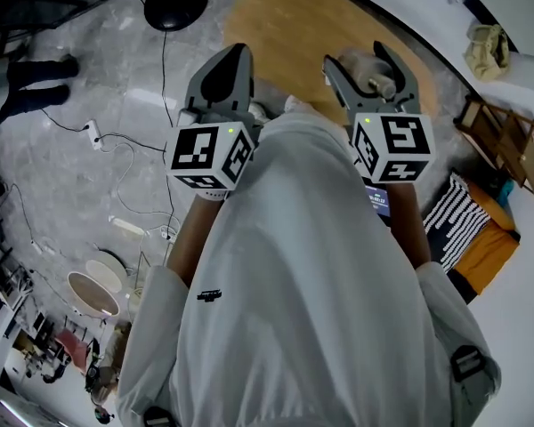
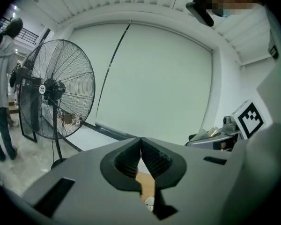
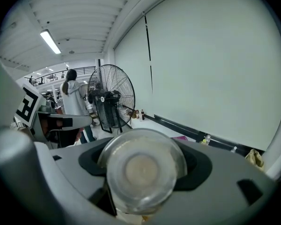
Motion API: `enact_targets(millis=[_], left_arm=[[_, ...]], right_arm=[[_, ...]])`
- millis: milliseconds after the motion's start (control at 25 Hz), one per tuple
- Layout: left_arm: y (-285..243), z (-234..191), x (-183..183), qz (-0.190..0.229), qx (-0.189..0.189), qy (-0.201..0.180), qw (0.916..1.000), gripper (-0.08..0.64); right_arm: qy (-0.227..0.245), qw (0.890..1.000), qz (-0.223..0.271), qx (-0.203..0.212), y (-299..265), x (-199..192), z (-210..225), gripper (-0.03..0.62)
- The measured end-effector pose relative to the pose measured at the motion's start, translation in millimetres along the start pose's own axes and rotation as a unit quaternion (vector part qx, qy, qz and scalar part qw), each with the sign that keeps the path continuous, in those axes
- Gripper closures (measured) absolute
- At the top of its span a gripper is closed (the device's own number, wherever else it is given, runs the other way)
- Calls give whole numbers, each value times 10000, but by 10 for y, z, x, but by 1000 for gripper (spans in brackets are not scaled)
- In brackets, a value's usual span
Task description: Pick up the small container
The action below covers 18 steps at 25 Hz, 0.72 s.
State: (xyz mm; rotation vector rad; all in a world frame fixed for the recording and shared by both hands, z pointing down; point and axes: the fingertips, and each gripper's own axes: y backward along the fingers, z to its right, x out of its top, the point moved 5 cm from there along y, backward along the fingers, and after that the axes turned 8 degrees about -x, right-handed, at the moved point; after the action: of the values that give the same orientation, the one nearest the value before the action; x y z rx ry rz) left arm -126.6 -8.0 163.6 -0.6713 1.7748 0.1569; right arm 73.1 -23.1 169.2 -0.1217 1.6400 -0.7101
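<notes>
A small clear container [image 3: 143, 172] with a pale round end sits clamped between the jaws of my right gripper [image 3: 143, 170], filling that gripper's view. In the head view the same small container [image 1: 376, 74] shows between the right gripper's fingers, held up over the round wooden table [image 1: 285, 16]. My left gripper [image 1: 227, 78] is raised beside it, to the left, with its jaws closed together and nothing between them. The left gripper [image 2: 140, 156] shows its ribbed pads touching in its own view.
A large standing fan [image 2: 56, 95] is on the floor to the left, its black base [image 1: 175, 0] near the table. A person [image 3: 74, 97] stands by the fan. Cables and a power strip [image 1: 93, 133] lie on the grey floor. A wooden chair [image 1: 507, 145] stands at right.
</notes>
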Motion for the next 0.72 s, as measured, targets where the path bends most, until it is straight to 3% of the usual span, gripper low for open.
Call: enact_targets(millis=[160,240,320,400,520,720], left_arm=[[-88,60,-60,-184,-114,-66,9997,540],[-239,63,-204,-485,-248,-339,9979,540],[-481,93,-451,-898,-599,-860,9904,540],[-722,206,-682,-1137,-1166,-1434,9762,540],[-929,489,-768,-1072,-1907,-1798,9591,540],[-1033,764,-596,-720,-2196,-1810,9559,540]], right_arm=[[-97,9999,-9,-30,-6,-24,53,247],[-133,9999,10,-15,-13,-6,73,247],[-137,9999,40,28,-15,35,76,247],[-123,9998,88,113,-13,93,38,247],[-73,9995,174,266,0,170,-23,247],[-26,9992,276,299,62,272,24,247]])
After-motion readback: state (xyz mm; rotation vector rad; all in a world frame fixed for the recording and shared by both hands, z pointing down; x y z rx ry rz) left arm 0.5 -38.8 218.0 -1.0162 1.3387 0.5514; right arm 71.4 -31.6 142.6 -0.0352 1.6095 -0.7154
